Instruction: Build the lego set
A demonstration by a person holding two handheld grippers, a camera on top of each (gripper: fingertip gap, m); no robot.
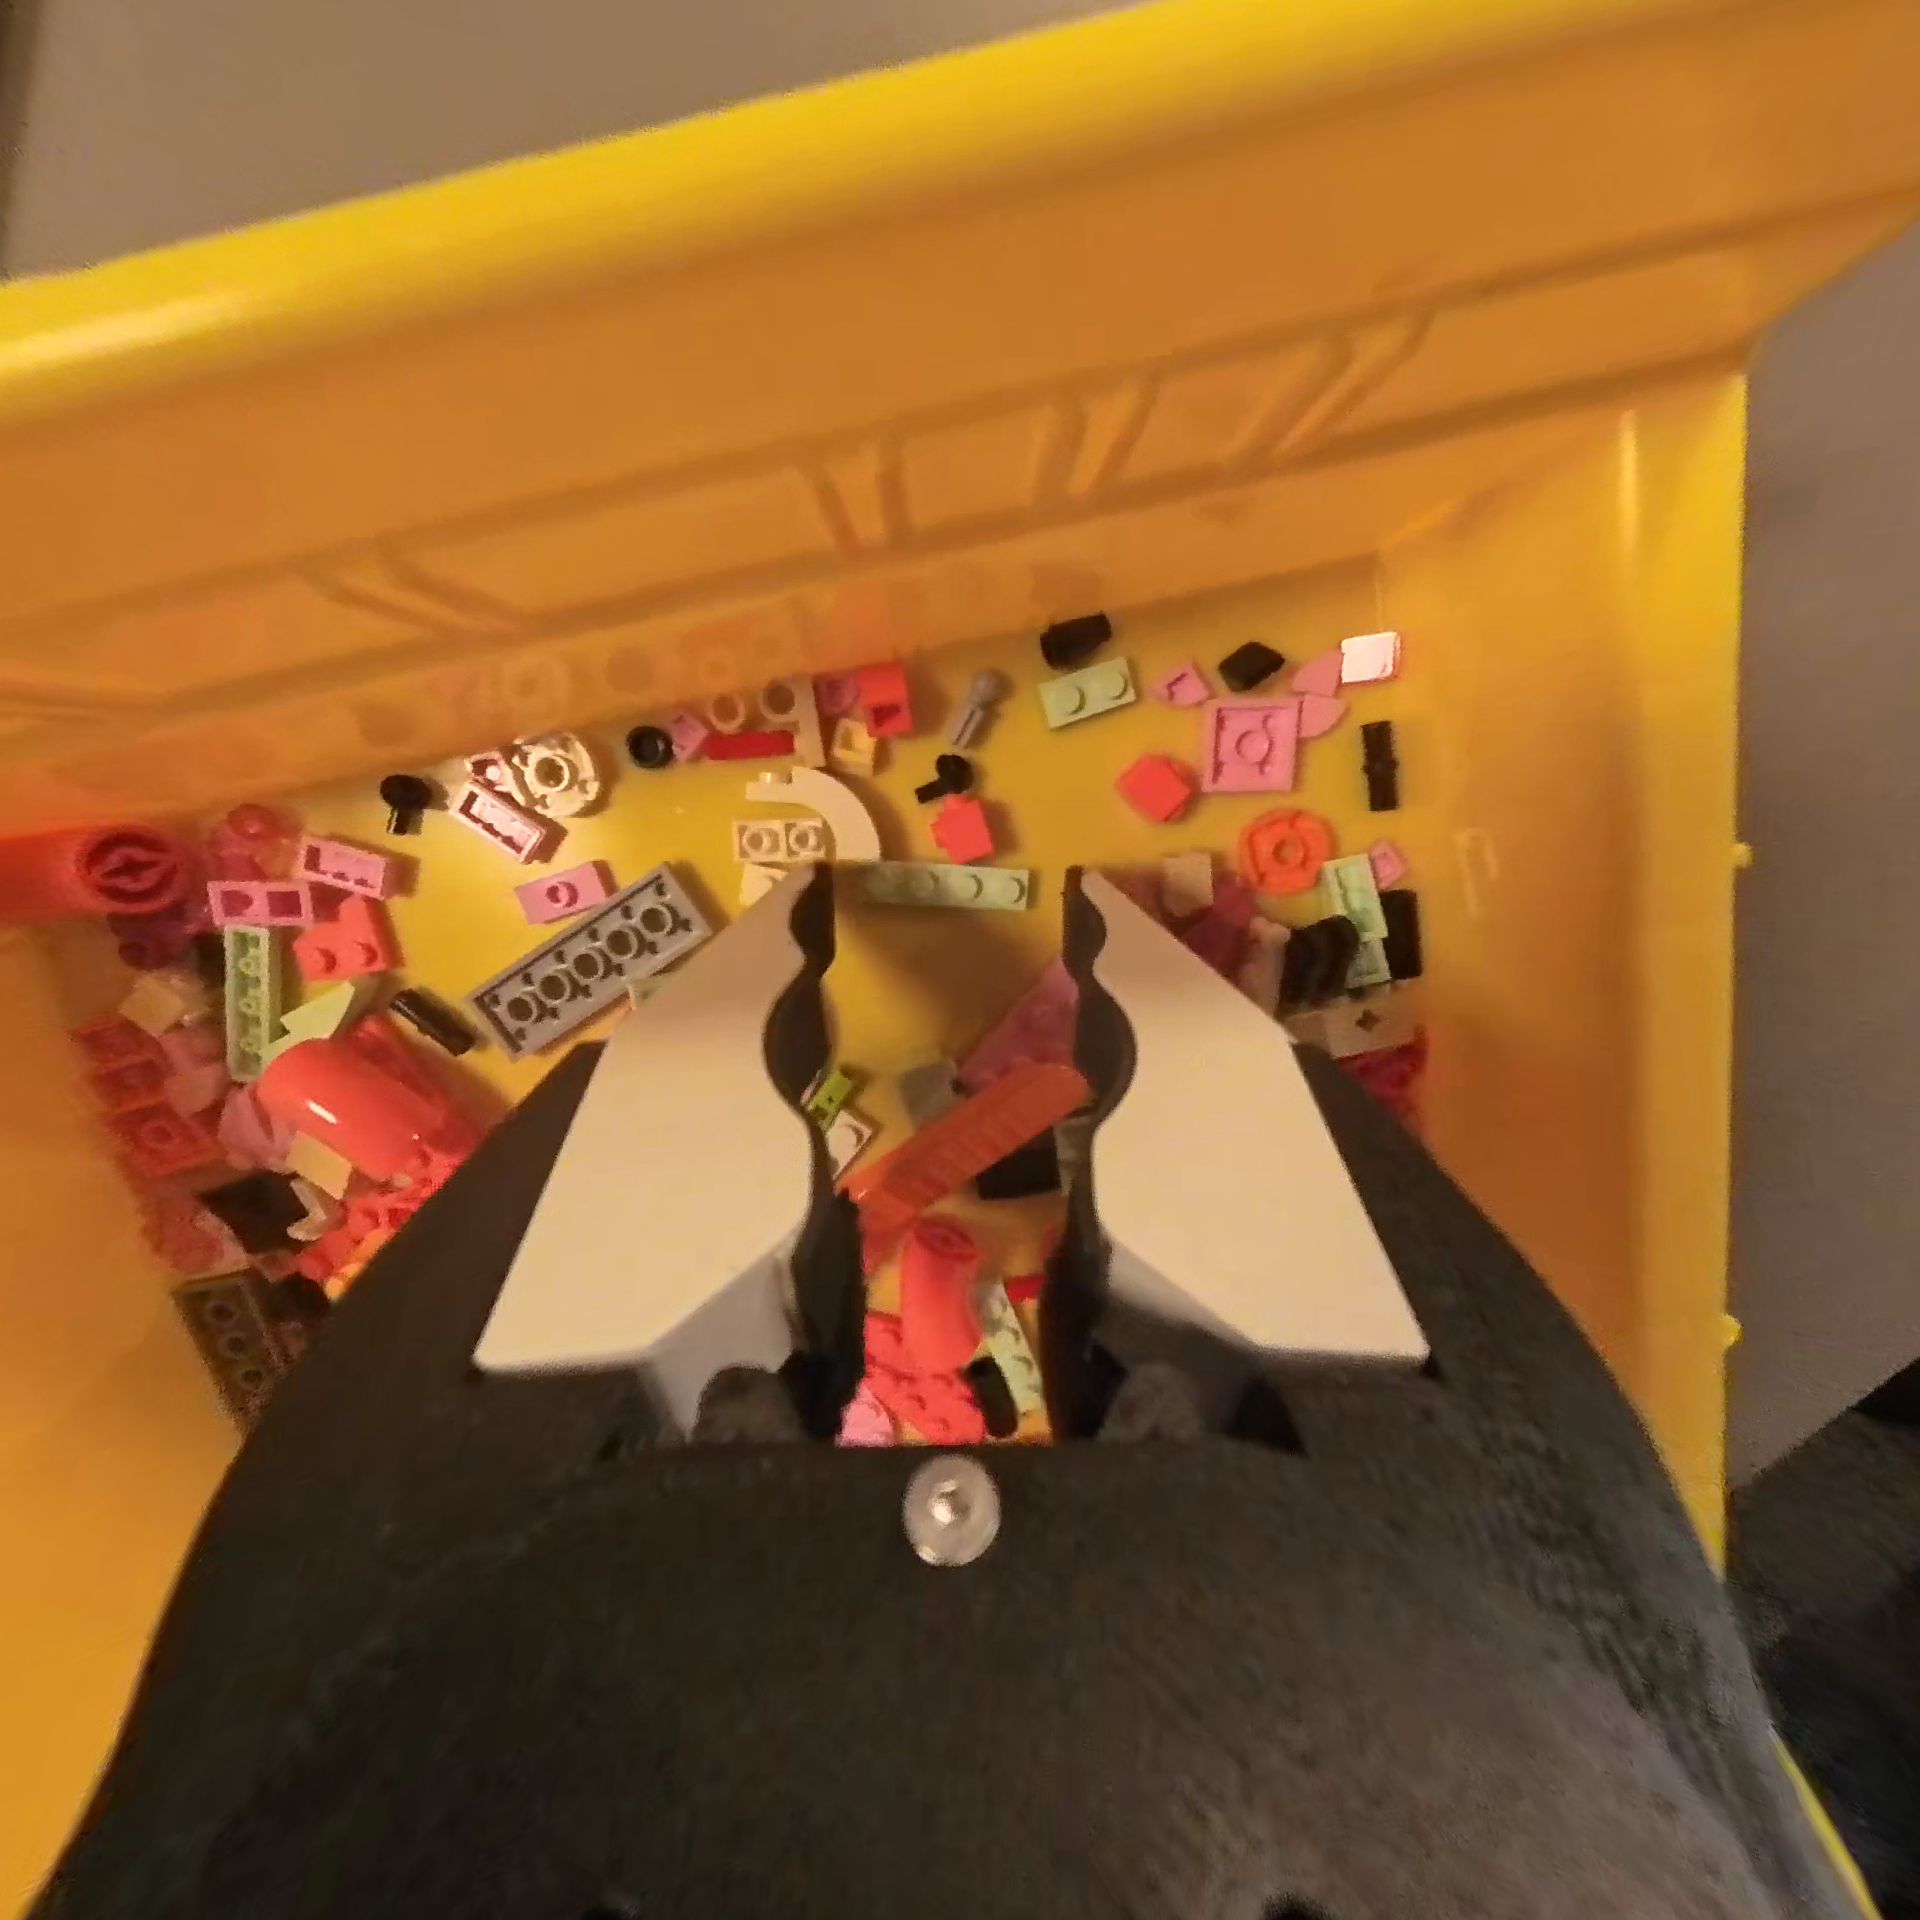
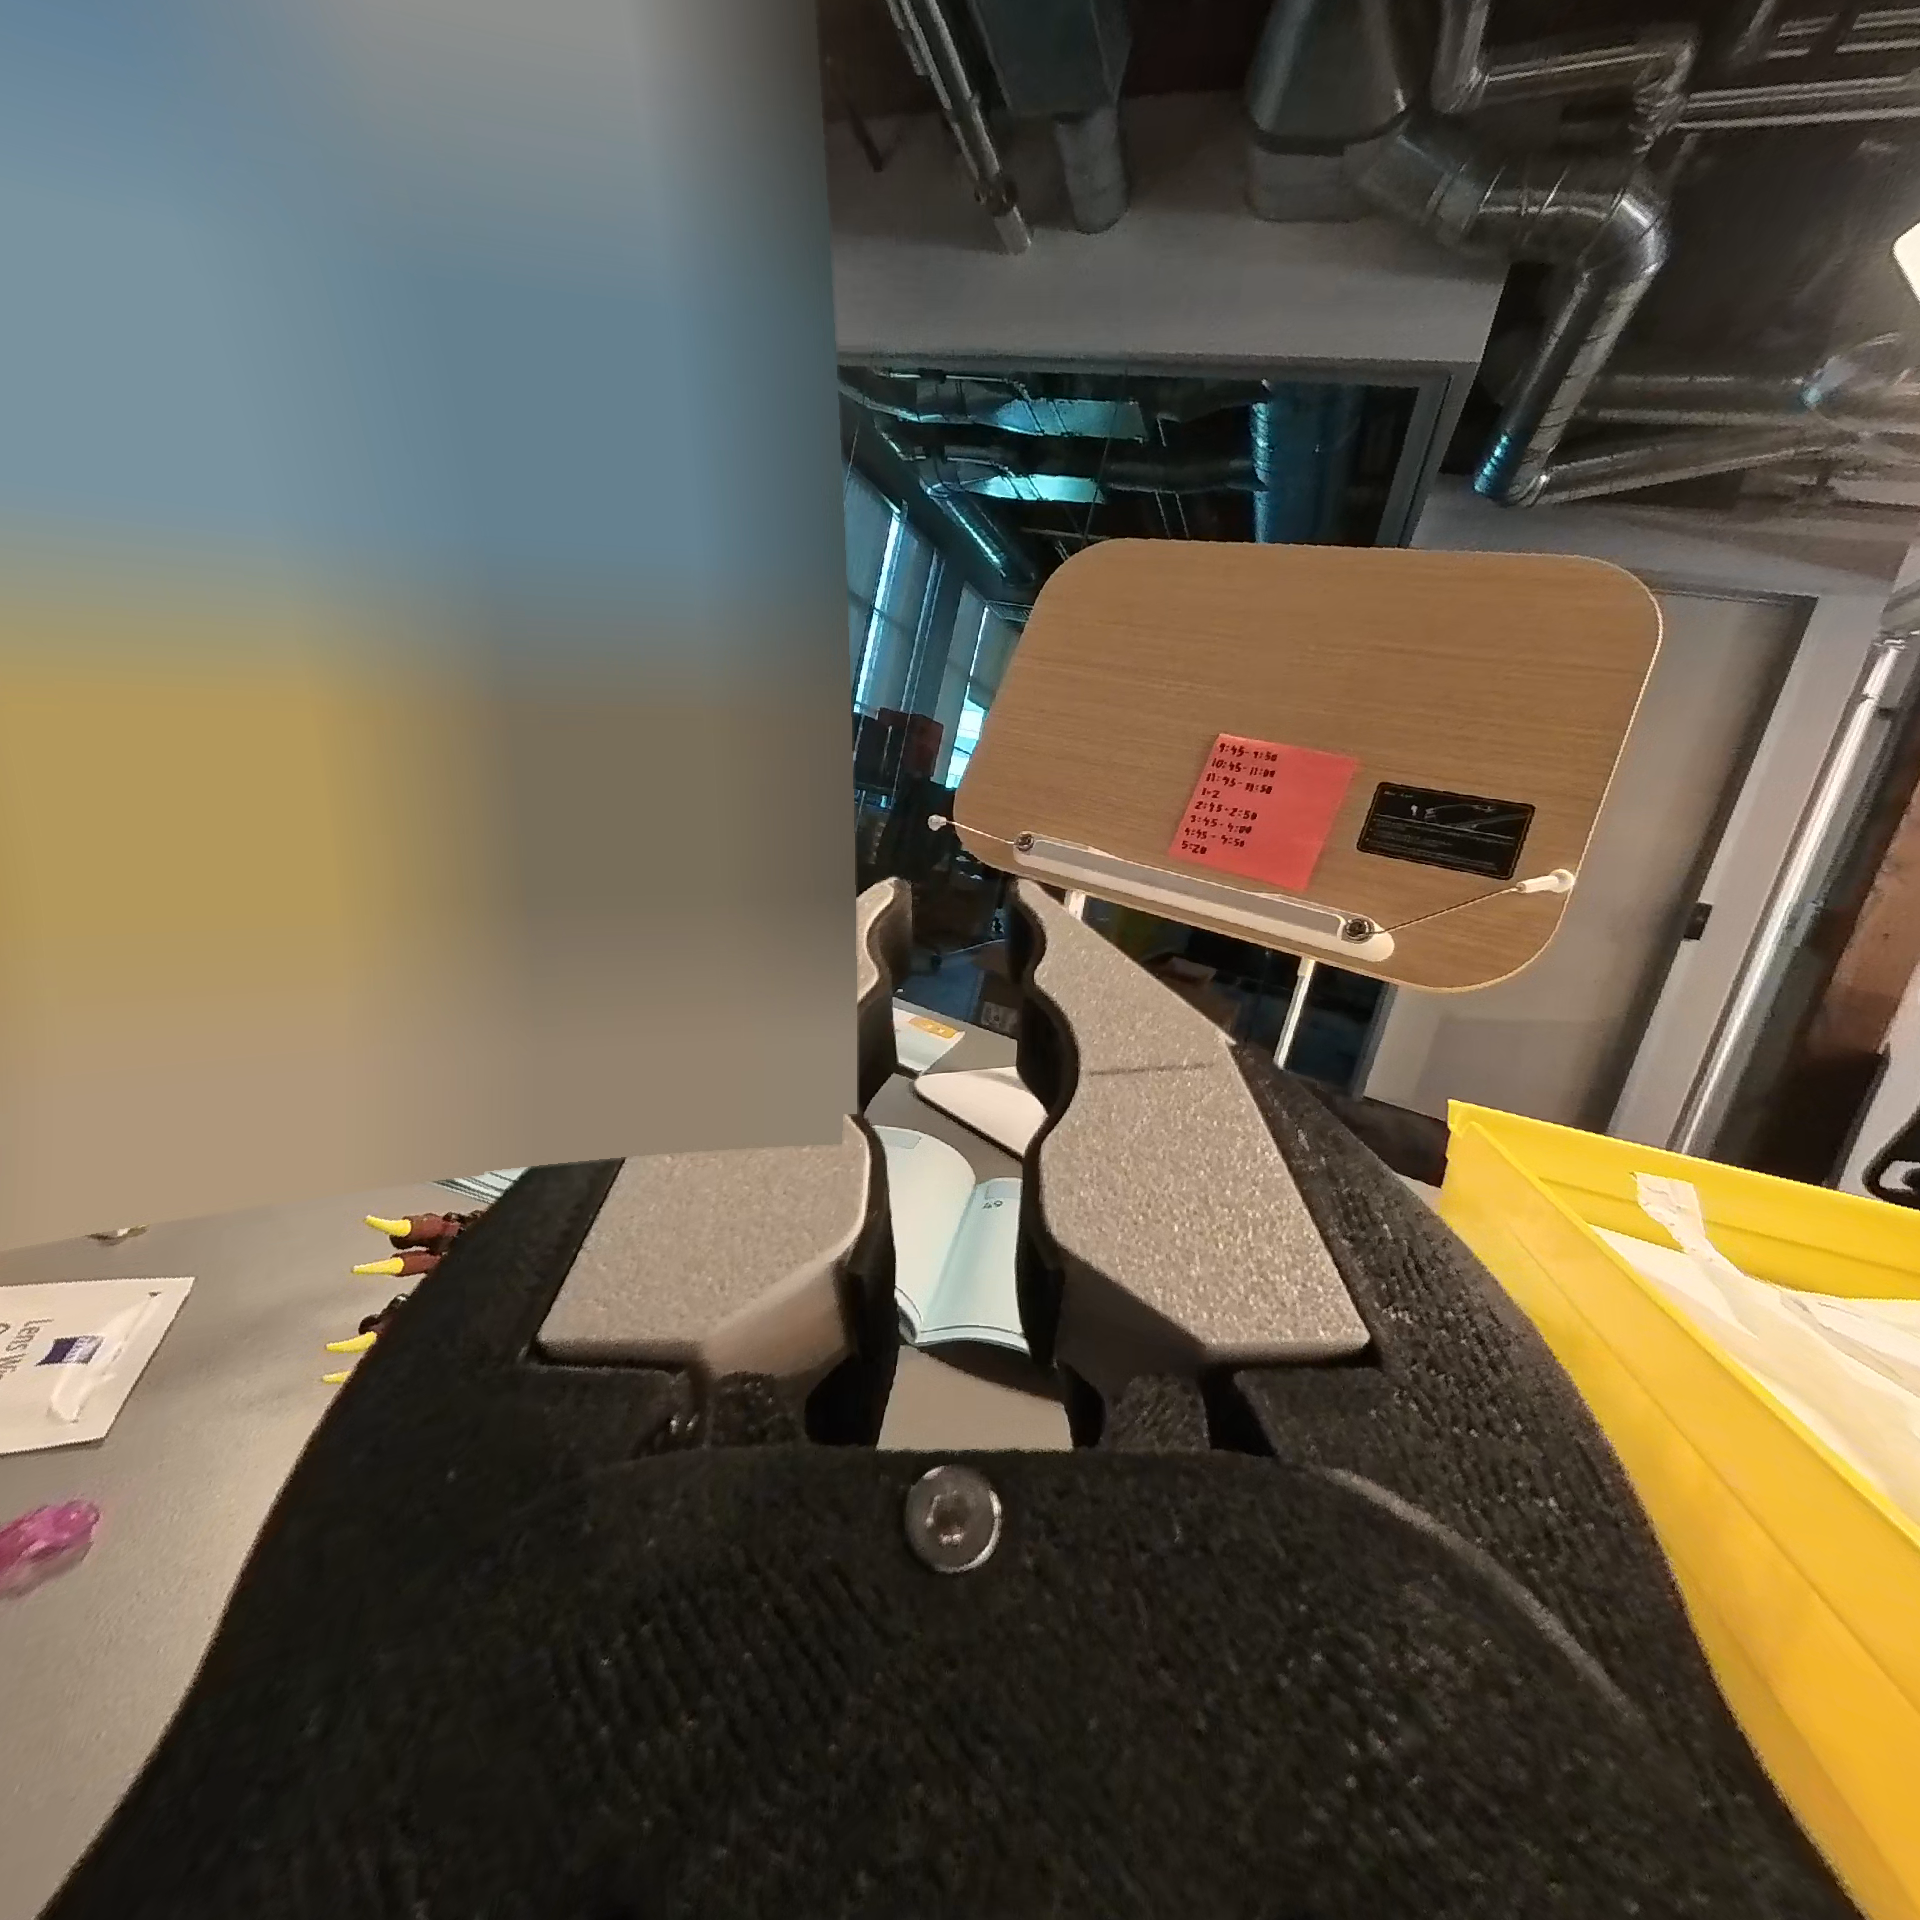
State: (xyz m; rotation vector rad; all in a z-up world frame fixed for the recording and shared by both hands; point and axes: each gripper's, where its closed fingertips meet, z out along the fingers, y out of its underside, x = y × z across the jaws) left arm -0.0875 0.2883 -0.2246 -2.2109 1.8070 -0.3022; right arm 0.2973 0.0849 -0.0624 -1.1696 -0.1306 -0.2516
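Hovering over toy bricks inside a yellow bin, one tool gaped bare while the other was raised toward a wooden board.

Seen from the left wrist, the left gripper (image 1: 948,883) hung inside the yellow bin (image 1: 935,343) with its jaws apart and nothing between them; a pale green plate (image 1: 951,886) lay on the bin floor just beyond the fingertips, a white arch piece (image 1: 831,816) beyond its left end, a grey plate with holes (image 1: 597,961) to the left of the white fingers (image 1: 727,997), and an orange ribbed piece (image 1: 966,1143) nearer the camera between them. Seen from the right wrist, the right gripper (image 2: 956,914) was held above a grey table (image 2: 208,1475), jaws narrowly apart and bare, pointing toward a tilted wooden board (image 2: 1299,675) bearing a pink note (image 2: 1262,810); an open booklet (image 2: 956,1247) lay on the table below that board, a yellow bin (image 2: 1662,1403) to its right, and a white packet (image 2: 73,1351) far to its left.
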